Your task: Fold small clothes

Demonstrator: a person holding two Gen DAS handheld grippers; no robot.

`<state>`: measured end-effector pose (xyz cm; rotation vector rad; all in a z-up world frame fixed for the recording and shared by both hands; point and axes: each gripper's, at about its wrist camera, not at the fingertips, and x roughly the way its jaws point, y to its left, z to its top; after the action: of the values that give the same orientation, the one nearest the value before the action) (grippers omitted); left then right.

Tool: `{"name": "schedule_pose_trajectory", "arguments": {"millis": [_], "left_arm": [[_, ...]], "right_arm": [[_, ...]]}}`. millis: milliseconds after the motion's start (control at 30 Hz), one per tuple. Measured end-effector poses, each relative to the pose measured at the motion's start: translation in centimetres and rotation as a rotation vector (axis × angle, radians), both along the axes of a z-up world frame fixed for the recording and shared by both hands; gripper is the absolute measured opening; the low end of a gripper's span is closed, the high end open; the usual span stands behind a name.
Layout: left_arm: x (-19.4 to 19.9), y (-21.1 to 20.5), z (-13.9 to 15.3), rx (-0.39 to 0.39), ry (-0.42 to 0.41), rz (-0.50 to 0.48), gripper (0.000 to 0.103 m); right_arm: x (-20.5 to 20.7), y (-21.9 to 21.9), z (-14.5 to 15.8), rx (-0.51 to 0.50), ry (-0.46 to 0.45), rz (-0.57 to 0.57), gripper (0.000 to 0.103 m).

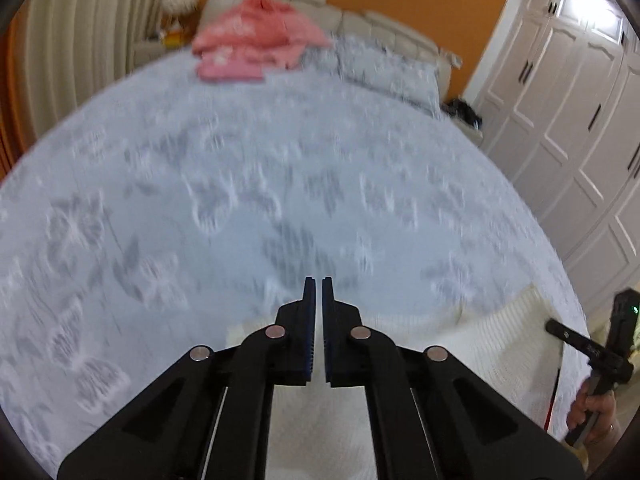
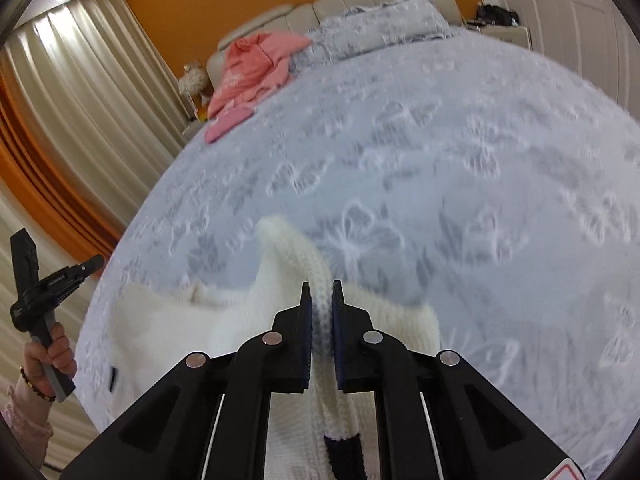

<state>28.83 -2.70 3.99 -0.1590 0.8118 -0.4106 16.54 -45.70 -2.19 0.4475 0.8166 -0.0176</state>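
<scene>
A white knit garment lies at the near edge of the bed. My right gripper is shut on a thick ribbed fold of it and holds that fold lifted; a dark trim piece hangs below. In the left wrist view the same garment lies under and right of my left gripper, whose jaws stand nearly closed with a thin gap and nothing visibly between them. The right hand-held gripper also shows at the far right of the left wrist view.
The bed carries a pale blue butterfly-print cover. Pink clothes are piled near the headboard, next to pillows. White wardrobe doors stand to the right, curtains to the left.
</scene>
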Motion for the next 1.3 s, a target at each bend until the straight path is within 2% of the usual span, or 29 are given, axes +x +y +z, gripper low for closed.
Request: {"name": "schedule_pose_trajectory", "arguments": {"millis": [67,100,133,167,200,233,267,333,367,433,467,500,567,633,700,733,767,800,833,867,900,933,967,1000,1133,1167,1233,1267,1300], "left_arm": [[1.5,-0.2,0.7,0.009,0.001,0.026,0.003],[2.3,-0.4,0.5,0.035,0.013,0.045,0.006],[3.6,-0.8,-0.6,0.073,0.064,0.054,0.012],[4.3,-0.7,-1.7,0.097,0.116,0.067,0.028],[4.5,-0.3,-2.6,0.109,0.16,0.089,0.033],[3.9,0.6,-3.8,0.086,0.215,0.109,0.033],[3.0,1.4,-4.5,0.035,0.251,0.113,0.036],[0.2,3.2,-5.5,-0.028,0.302,0.122,0.058],[-1.8,4.0,-6.0,-0.035,0.319,0.127,0.067],[-6.1,4.9,-6.9,-0.012,0.325,0.097,0.07],[-8.2,5.2,-7.6,0.002,0.34,0.084,0.08],[-10.1,5.3,-8.3,0.013,0.359,0.083,0.085],[-12.5,5.7,-9.5,0.018,0.384,0.114,0.086],[-13.8,6.7,-11.4,-0.005,0.437,0.186,0.086],[-14.4,7.7,-13.1,-0.066,0.489,0.272,0.086],[-14.8,8.1,-13.4,-0.106,0.465,0.313,0.087],[-14.9,8.1,-13.3,-0.122,0.443,0.342,0.089],[-14.8,7.8,-13.3,-0.122,0.439,0.373,0.09],[-14.7,7.3,-13.3,-0.103,0.437,0.396,0.089],[-14.5,6.7,-12.9,-0.08,0.444,0.411,0.069],[-14.3,6.5,-12.7,-0.099,0.459,0.392,0.033],[-14.1,6.3,-12.5,-0.147,0.516,0.364,0.026],[-14.4,6.9,-12.1,-0.183,0.533,0.365,0.021],[-15.1,7.6,-10.9,-0.217,0.531,0.367,0.019],[-18.3,9.1,-7.8,-0.213,0.541,0.311,0.018],[-19.4,9.4,-7.6,-0.205,0.555,0.303,0.018],[-21.3,9.9,-8.5,-0.204,0.606,0.286,0.018],[-21.9,9.8,-9.8,-0.193,0.631,0.271,0.021],[-22.3,9.8,-11.0,-0.166,0.654,0.268,0.026]], "right_arm": [[1.3,-0.3,-0.9,-0.019,0.044,-0.007,0.012],[2.2,-0.4,-2.5,-0.054,0.116,-0.015,0.015],[2.6,-0.5,-4.0,-0.094,0.191,-0.038,0.022],[2.4,-0.7,-5.1,-0.119,0.243,-0.059,0.022],[1.4,-0.9,-5.7,-0.103,0.257,-0.07,0.022],[0.1,-1.0,-5.8,-0.077,0.244,-0.072,0.023],[-1.3,-0.9,-5.6,-0.061,0.235,-0.073,0.037],[-5.5,-0.8,-5.5,-0.063,0.225,-0.093,0.058],[-7.4,-0.7,-5.6,-0.055,0.22,-0.095,0.058],[-11.2,-0.4,-6.5,0.005,0.256,-0.081,0.058],[-13.0,-0.3,-7.1,0.069,0.273,-0.08,0.059],[-13.8,-0.1,-7.4,0.103,0.281,-0.081,0.061],[-15.2,0.3,-8.6,0.177,0.303,-0.085,0.068],[-15.1,0.8,-10.1,0.232,0.338,-0.078,0.069],[-14.3,1.3,-10.8,0.284,0.325,-0.092,0.069],[-14.0,1.2,-11.1,0.326,0.308,-0.1,0.069],[-13.6,1.2,-11.5,0.367,0.301,-0.115,0.058],[-13.3,1.3,-11.7,0.382,0.309,-0.146,0.042],[-12.8,1.4,-11.7,0.414,0.323,-0.14,0.016],[-12.7,1.5,-10.8,0.401,0.318,-0.147,0.015],[-12.8,1.8,-9.5,0.371,0.3,-0.133,0.014],[-13.1,2.1,-7.7,0.326,0.276,-0.105,0.014],[-13.5,2.2,-6.7,0.306,0.268,-0.092,0.013],[-14.5,2.1,-5.1,0.296,0.258,-0.072,0.013],[-18.3,1.2,-2.7,0.235,0.293,-0.047,0.012],[-19.3,1.0,-2.9,0.219,0.315,-0.045,0.012],[-21.3,0.6,-5.6,0.201,0.407,-0.032,0.015],[-21.3,0.5,-6.6,0.167,0.443,-0.037,0.02],[-21.3,0.5,-8.2,0.083,0.518,-0.048,0.023]]}}
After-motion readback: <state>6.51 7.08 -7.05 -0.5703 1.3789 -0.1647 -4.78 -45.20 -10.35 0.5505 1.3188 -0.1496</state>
